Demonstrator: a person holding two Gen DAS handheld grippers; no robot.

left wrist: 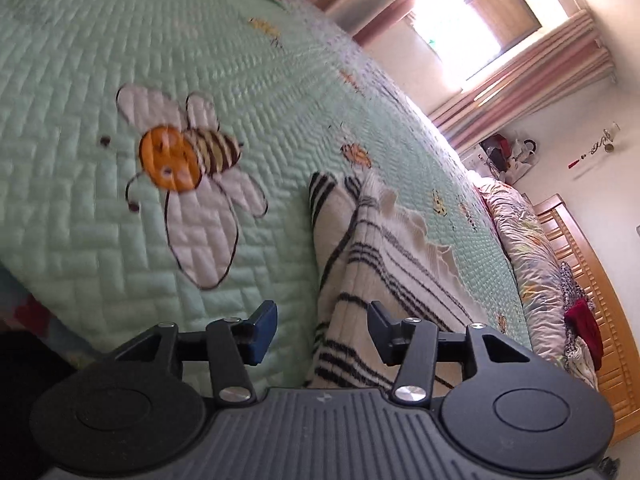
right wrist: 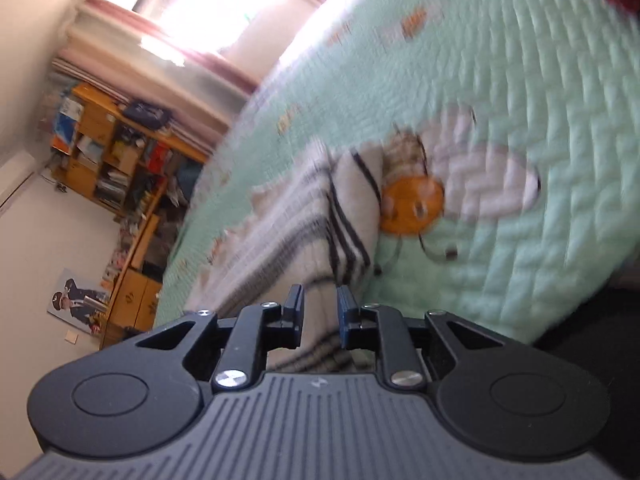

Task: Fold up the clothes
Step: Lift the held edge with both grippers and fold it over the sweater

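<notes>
Wooden headboard in left view, bookshelf in right

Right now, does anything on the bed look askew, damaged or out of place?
Nothing stands out. The striped garment lies bunched lengthwise on the green quilt, beside the bee patch, not yet neatly folded. Both left tongs and right tongs are open, gripping nothing. No tears or stains show.

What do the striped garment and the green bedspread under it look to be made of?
Striped garment: probably a soft knit or fleece, matte cream with dark stripes; it bunches in thick folds.
Bedspread: likely quilted cotton or polyester with a slight sheen; stitched zigzag channels puff up, and a bee is sewn on.
</notes>
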